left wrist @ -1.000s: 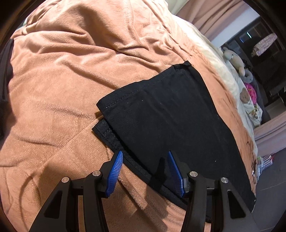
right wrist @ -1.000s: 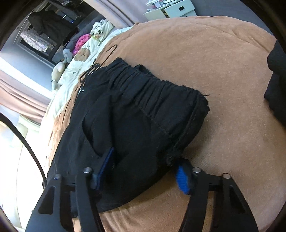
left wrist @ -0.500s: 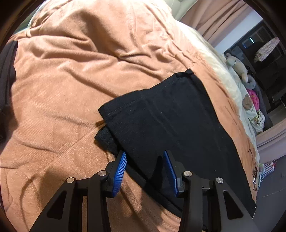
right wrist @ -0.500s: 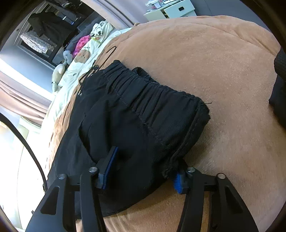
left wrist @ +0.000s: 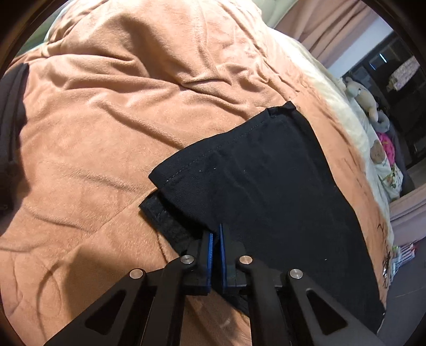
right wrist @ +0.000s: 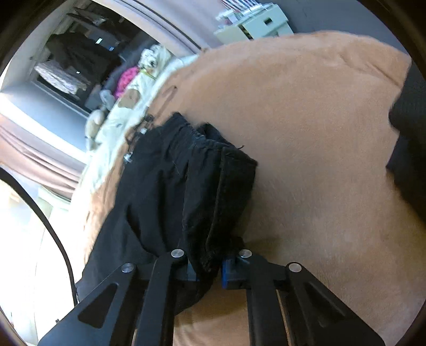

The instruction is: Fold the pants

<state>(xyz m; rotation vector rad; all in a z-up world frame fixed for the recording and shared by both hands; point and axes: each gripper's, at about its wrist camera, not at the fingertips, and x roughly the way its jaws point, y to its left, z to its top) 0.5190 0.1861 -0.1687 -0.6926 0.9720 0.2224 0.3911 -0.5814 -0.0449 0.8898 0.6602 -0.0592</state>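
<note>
pants [left wrist: 266,191]: black, laid out flat on the blanket, with the hem end seen in the left wrist view and the elastic waistband end seen in the right wrist view. A second layer of the leg is seen peeking out under the top one at the hem corner.

left claw [left wrist: 215,234]: pressed nearly together, having just been closing. The edge of the pants near the hem is pinched between the blue pads, right beside the corner where the lower layer sticks out.

right claw [right wrist: 210,266]: also just been closing, and now clamped on a bunched-up fold of the pants at the waistband side. The fabric is gathered into ridges running away from the pads, so that end looks scrunched rather than flat.

blanket [left wrist: 111,111]: tan, soft and wrinkled, spread over the bed under everything. Plenty of bare blanket is seen to the left of the hem and to the right of the waistband.

stuffed toys [left wrist: 364,95]: lined up along the far edge of the bed on a pale sheet, well apart from the pants.

drawer unit [right wrist: 263,24]: white, seen beyond the far end of the bed in the right wrist view.
</note>
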